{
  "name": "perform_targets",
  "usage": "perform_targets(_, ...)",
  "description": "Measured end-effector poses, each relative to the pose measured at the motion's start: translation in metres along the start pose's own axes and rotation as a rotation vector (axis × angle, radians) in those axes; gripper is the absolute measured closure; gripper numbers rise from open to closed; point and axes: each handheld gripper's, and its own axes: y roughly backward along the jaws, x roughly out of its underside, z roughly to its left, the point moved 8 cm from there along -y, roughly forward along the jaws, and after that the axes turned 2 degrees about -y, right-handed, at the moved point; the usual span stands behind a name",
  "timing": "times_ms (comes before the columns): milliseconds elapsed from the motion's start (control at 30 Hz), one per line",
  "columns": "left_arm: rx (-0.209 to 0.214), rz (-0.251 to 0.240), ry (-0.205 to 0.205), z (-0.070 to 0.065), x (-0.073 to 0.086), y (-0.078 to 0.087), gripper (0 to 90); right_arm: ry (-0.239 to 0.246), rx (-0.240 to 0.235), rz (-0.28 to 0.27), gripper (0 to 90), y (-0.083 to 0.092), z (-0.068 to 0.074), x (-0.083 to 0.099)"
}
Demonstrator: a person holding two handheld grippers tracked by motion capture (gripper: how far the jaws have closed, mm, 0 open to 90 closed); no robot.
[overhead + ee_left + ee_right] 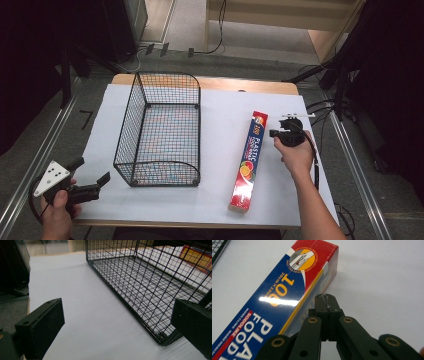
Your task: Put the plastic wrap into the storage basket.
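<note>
A long plastic food wrap box (250, 160), blue and red, lies on the white table cover right of centre. My right gripper (272, 133) hovers at the box's right side near its far end, jaws shut together with nothing between them; its tips (325, 297) sit just beside the box's long edge (282, 292). An empty black wire basket (162, 130) stands left of centre. My left gripper (92, 175) is held at the table's front-left corner, jaws wide open and empty, pointing toward the basket (140, 285).
The white cover (220, 195) spans the wooden table (240, 85). Cables and black stands crowd the floor at the right. Bare cover lies between basket and box and in front of the basket.
</note>
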Motion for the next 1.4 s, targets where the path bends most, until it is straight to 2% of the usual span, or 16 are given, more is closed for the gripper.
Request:
perform_targets(133,0.003,0.001,-0.002,0.000,0.000,0.000,0.0,0.002,-0.007,0.029,90.0,-0.010,0.003,-0.003)
perform_targets(367,0.003,0.001,-0.002,0.000,0.000,0.000,0.0,0.026,0.018,0.065,90.0,-0.020,0.004,-0.006)
perform_targets(600,0.004,0.003,-0.003,0.000,0.000,0.000,0.0,0.004,-0.009,0.091,90.0,-0.028,0.001,-0.011)
perform_targets(867,0.005,0.001,-0.002,-0.001,0.000,-0.001,0.0,0.033,-0.023,0.100,90.0,-0.037,0.018,-0.019)
perform_targets(900,0.005,0.004,-0.003,0.000,0.001,0.000,0.0,0.047,-0.036,0.107,90.0,-0.040,0.026,-0.021)
perform_targets(933,0.004,0.004,-0.004,0.000,0.001,0.000,0.0,0.047,-0.036,0.107,90.0,-0.040,0.026,-0.021)
perform_targets(967,0.003,0.004,-0.004,0.000,0.001,0.000,0.0,0.060,-0.042,0.106,90.0,-0.042,0.032,-0.023)
perform_targets(1100,0.002,0.003,-0.003,0.001,0.001,0.001,0.0,0.081,-0.042,0.112,90.0,-0.045,0.038,-0.025)
perform_targets(1400,0.004,0.003,-0.004,0.000,0.001,0.000,0.0,0.139,-0.089,0.108,90.0,-0.051,0.061,-0.028)
